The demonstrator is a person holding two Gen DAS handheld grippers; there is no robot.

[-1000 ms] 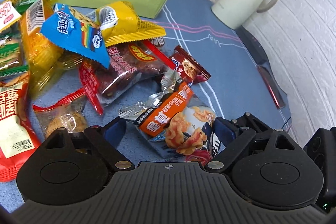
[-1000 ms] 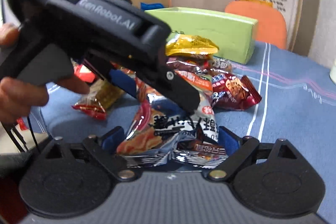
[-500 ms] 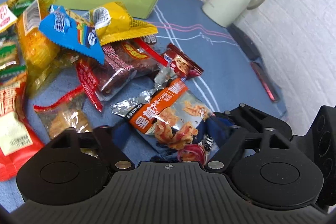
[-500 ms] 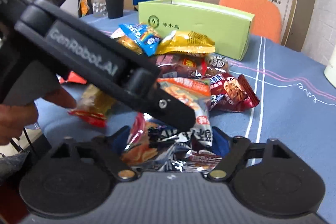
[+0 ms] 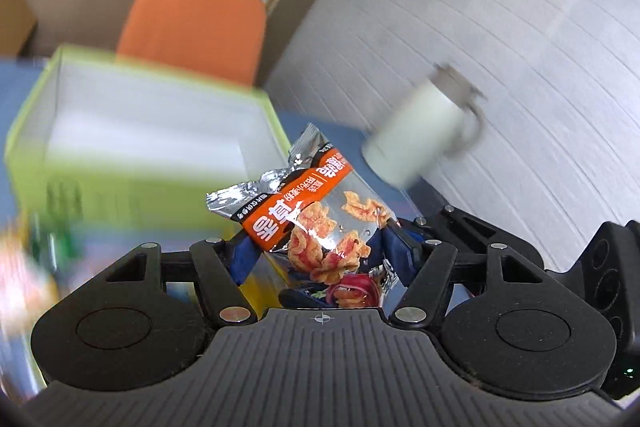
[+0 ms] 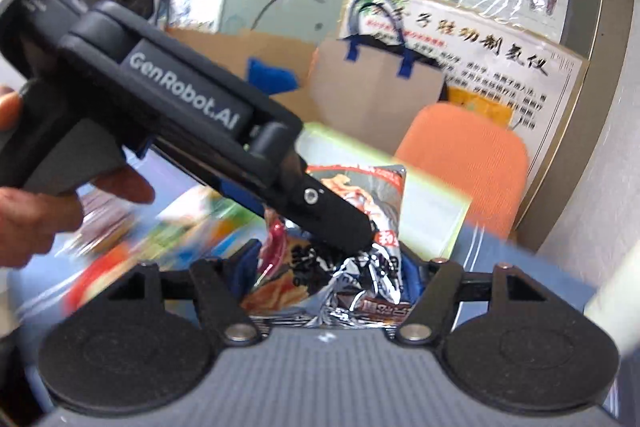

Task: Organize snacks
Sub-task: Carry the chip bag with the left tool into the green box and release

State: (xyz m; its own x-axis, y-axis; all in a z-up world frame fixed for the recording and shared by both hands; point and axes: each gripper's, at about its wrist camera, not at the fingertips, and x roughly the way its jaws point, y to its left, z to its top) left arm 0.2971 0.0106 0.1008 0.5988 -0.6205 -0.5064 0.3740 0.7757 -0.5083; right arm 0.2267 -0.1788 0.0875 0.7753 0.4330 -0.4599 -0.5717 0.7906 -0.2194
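Now both tools pinch one crinkled silver snack bag with an orange band (image 5: 320, 227). At nine o'clock stands the open light-green cardboard box (image 5: 132, 131). The left gripper (image 5: 320, 259) presses the bag at six o'clock. The right gripper (image 6: 328, 275) is closing on the same bag. At two o'clock stands a white jug (image 5: 424, 131).

Black plastic tongs (image 6: 320, 267), blue pads, silver screws, white "GenRobot.AI" mark (L unit)
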